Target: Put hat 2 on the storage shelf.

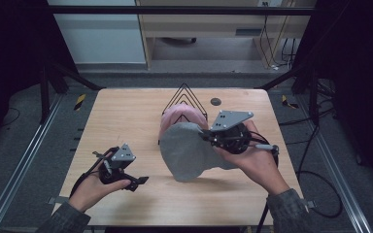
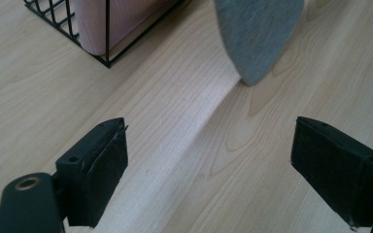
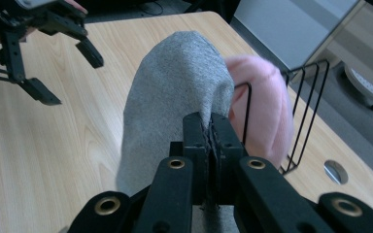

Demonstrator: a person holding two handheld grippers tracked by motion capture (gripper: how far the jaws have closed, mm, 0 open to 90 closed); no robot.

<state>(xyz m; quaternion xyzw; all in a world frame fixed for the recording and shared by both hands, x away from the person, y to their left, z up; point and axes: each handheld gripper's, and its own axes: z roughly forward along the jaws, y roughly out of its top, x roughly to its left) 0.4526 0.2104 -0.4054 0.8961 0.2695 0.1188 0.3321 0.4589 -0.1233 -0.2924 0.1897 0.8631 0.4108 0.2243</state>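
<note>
High view is showing a grey beanie (image 1: 194,150) hanging as a soft, rounded, heathered knit shape just above the middle of the tabletop (image 1: 126,121), its lower edge clear of the wood and casting a shadow. The right hand-held gripper (image 1: 208,135) is pinching the beanie's far-right edge; in the right gripper view its jaws are pressing together on the grey fabric (image 3: 175,97). The left hand-held gripper (image 1: 138,182) is hovering at the near left, well apart from the beanie, with its jaws standing spread and nothing between them; the left gripper view is showing bare wood between them.

Just beyond the grey beanie, a pink beanie (image 1: 179,116) is sitting in a black wire rack (image 1: 184,94) toward the far middle. A small dark round disc (image 1: 215,101) is lying to the right of the rack.

The tabletop is pale wood grain, standing on grey floor, with cables trailing at the right.

Counted: two beanies, one rack, two hand-held grippers, one disc.
</note>
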